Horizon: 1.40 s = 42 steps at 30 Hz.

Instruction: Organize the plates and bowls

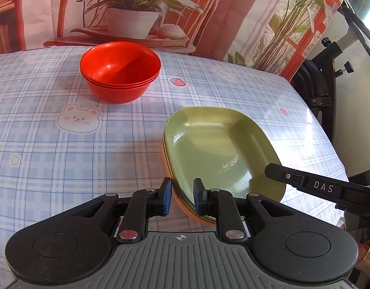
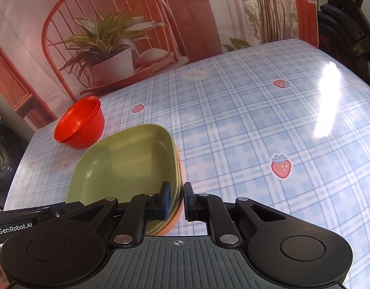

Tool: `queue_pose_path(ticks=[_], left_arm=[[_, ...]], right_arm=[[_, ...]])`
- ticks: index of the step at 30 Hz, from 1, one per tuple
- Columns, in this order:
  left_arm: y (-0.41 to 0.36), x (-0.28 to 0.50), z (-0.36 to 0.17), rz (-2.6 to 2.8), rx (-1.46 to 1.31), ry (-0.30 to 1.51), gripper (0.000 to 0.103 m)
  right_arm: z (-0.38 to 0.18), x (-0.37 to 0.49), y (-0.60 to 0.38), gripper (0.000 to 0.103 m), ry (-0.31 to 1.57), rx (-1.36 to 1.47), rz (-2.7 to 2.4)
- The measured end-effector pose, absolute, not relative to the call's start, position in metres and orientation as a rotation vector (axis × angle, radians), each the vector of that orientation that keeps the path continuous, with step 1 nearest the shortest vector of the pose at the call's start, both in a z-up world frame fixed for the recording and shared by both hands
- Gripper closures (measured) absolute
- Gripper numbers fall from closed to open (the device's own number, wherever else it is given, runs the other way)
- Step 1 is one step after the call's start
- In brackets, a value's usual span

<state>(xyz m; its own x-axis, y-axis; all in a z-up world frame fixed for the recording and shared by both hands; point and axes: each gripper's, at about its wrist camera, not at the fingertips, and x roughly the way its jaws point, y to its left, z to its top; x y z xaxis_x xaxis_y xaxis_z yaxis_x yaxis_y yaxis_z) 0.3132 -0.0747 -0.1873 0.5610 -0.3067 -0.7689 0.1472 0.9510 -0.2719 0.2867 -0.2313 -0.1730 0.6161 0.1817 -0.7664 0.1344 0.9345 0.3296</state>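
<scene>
Plates, stacked green over orange, sit on the surface beside the red bowls. Both the left gripper and right gripper have jaws pinched on opposite rims. Likely light, stiff, slippery plastic; rims suit gripping.

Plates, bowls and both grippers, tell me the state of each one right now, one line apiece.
Red bowls: nested in one stack, upright, standing apart from the plates.
Green plate: top of a stack, upright.
Orange plate: bottom of that stack, only its edge shows.
Left gripper: shut on the plate stack's left rim.
Right gripper: shut on the plate stack's right rim.
</scene>
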Motion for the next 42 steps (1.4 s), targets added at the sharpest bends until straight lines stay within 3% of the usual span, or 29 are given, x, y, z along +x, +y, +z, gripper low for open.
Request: queue_pose_path(ticks=[9, 12, 14, 16, 28, 42], left_arm=[[-0.074, 0.327, -0.195, -0.314, -0.177, 0.955, 0.082], [-0.065, 0.327, -0.193, -0.345, -0.163, 0.954, 0.080], [-0.055, 0.323, -0.186, -0.357, -0.128, 0.938, 0.070], [-0.043, 0.320, -0.178, -0.357, -0.118, 0.913, 0.067], [0.041, 0.368, -0.138, -0.238, -0.137, 0.796, 0.067], [0.065, 0.438, -0.180, -0.189, -0.223, 0.849, 0.067]], right_arm=[[-0.175, 0.296, -0.232, 0.091, 0.935, 0.361, 0.019], [-0.167, 0.297, -0.235, 0.084, 0.922, 0.342, 0.007], [-0.158, 0.298, -0.237, 0.084, 0.907, 0.333, 0.002], [-0.148, 0.302, -0.238, 0.084, 0.888, 0.324, 0.010], [-0.110, 0.368, -0.178, 0.084, 0.846, 0.297, 0.167], [-0.151, 0.465, -0.113, 0.083, 0.989, 0.350, 0.160]])
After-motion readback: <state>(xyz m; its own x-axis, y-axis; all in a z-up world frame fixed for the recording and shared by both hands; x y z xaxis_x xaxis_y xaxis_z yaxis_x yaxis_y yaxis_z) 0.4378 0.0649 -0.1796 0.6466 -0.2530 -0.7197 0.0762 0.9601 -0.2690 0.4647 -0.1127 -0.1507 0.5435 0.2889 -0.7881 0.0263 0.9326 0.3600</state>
